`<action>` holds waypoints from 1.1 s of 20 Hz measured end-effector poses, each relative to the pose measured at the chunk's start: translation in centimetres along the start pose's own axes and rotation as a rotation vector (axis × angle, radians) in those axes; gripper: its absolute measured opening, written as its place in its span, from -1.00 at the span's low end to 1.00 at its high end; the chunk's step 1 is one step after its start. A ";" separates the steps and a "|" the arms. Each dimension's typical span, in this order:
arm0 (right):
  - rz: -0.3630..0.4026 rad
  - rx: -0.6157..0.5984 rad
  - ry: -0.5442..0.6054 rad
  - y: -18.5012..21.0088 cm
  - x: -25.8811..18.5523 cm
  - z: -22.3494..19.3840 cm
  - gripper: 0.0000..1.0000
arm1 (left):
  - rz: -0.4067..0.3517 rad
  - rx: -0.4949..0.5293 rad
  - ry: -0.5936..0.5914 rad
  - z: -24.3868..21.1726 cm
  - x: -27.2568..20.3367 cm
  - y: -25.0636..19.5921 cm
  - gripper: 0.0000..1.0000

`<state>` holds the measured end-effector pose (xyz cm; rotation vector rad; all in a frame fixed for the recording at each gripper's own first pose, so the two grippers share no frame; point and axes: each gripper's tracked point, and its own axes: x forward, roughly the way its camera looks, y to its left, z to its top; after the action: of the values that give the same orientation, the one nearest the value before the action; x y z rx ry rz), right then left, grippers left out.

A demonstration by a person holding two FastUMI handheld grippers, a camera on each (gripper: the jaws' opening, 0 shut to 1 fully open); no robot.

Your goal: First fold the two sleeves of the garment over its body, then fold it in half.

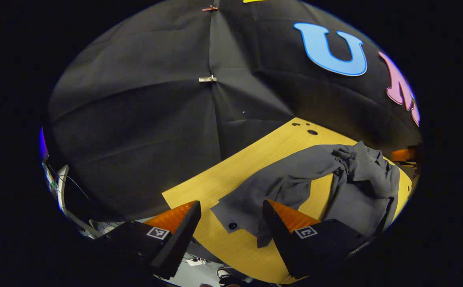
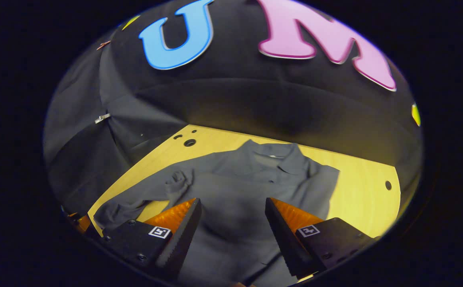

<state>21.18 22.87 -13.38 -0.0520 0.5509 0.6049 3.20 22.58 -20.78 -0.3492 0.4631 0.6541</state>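
Grey shirt (image 2: 231, 187) spread on tabletop (image 2: 367, 199); unfolded sleeve (image 1: 279, 183) stretched just ahead of left gripper (image 1: 231, 223), nearer. Both grippers held open, empty; right gripper (image 2: 231, 223) over body.

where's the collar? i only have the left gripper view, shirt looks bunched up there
Observer: In the right gripper view the collar lies at the far edge of the grey shirt, toward the booth wall.
Operator: is the body flat
Observer: Mostly; the shirt's body spreads flat on the wooden table ahead of the right gripper.
Operator: right fingers on anything
Observer: No, they stand open above the cloth, holding nothing.
Operator: sleeves folded yet
Observer: One sleeve stretches outward, not yet folded over the body.
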 end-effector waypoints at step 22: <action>-0.263 0.150 0.010 -12.3 -17.2 -10.5 0.99 | -0.132 0.147 0.252 -4.0 7.1 -4.6 -0.11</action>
<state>11.20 1.48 -15.04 0.0144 0.5865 0.3064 9.94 20.91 -27.08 -0.3208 0.7183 0.4463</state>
